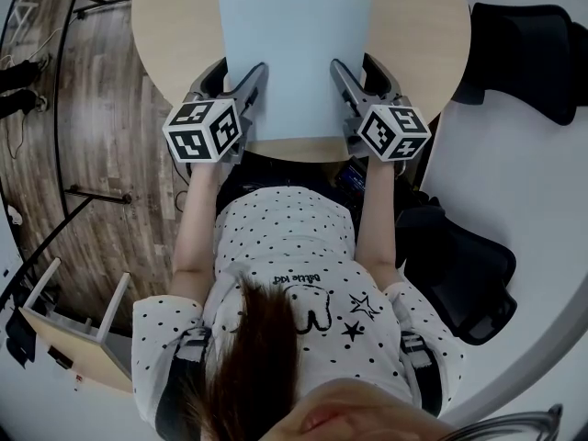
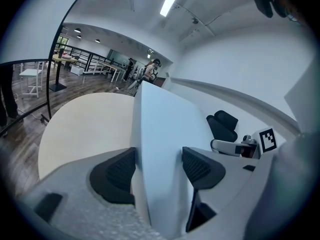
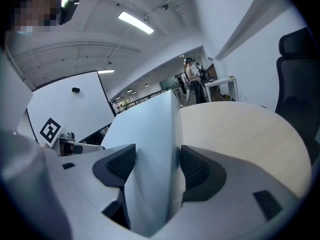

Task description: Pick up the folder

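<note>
Both folder [image 1: 294,53] side edges apparently within left gripper [image 1: 241,72], right gripper [image 1: 354,64].

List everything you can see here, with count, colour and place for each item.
Folder: one, pale blue, on the table's near side.
Table: one, round, light wood, in front of the person.
Office chairs: two, black, one right of the table, one at the person's right.
Floor: grey-brown wood planks on the left.
People: a few, small, far across the room.
Shirt: one, white with black dots, on the person.
Left gripper: one, grey, with the folder's left edge between its jaws.
Right gripper: one, grey, with the folder's right edge between its jaws.
</note>
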{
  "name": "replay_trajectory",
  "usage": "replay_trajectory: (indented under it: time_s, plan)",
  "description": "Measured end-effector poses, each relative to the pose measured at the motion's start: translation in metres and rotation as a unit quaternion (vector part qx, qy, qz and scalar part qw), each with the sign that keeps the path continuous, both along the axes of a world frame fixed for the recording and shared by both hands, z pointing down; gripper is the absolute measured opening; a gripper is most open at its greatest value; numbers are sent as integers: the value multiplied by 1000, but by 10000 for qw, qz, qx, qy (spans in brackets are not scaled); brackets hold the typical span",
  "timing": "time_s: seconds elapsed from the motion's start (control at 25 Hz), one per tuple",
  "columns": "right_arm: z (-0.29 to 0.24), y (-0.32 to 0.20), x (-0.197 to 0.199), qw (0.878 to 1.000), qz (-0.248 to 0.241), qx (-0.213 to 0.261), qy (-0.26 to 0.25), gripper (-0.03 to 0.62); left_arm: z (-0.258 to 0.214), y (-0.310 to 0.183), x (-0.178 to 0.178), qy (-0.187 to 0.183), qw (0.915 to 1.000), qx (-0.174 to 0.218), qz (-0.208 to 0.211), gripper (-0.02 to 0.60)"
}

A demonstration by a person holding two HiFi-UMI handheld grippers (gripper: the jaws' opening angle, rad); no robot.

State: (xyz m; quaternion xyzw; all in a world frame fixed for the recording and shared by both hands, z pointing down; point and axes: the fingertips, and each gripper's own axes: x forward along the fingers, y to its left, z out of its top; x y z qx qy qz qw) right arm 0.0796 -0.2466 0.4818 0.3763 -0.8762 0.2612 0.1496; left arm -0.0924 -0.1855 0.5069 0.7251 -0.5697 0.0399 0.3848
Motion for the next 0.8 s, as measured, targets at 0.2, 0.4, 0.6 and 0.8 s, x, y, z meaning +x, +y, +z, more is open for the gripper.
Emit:
replay_trajectory:
  time_s: [0.2, 0.4, 0.6, 0.8]
  plan:
    - [-8, 2, -3, 9999, -26, 123, -28, 281, -8, 3, -3, -30, 9999, 117, -28, 290]
    - [-19, 1, -4, 9996, -53, 268, -69, 281, -18, 2, -4, -56, 9997, 237, -57, 290]
    - [-32, 1, -2, 9989, -41, 432, -161, 282, -32, 1, -2, -114, 9990, 417, -71, 290]
    - [-48, 2, -5, 9980, -20, 589, -223, 281, -48, 2, -6, -155, 9981, 589, -79, 290]
